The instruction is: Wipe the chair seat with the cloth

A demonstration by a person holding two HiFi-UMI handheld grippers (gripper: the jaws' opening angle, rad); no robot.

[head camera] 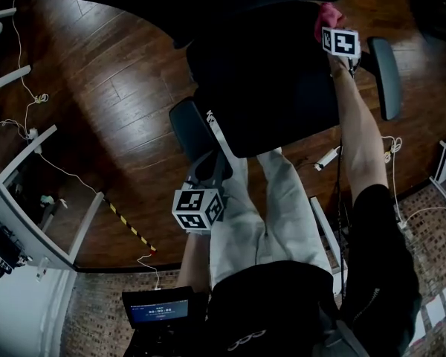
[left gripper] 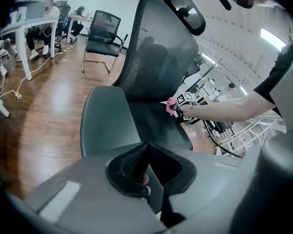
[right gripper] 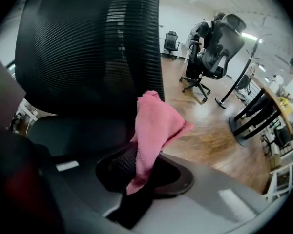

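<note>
1. Right gripper (right gripper: 139,172) is clamped on a pink cloth (right gripper: 155,126), at the back of the black chair seat (head camera: 267,88), near the mesh backrest (right gripper: 88,48).
2. Left gripper (left gripper: 142,167) is closed and empty, beside an armrest (left gripper: 105,121).

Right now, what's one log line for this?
right gripper: shut on pink cloth | position: rear of chair seat, by backrest | left gripper: shut, by armrest
</note>
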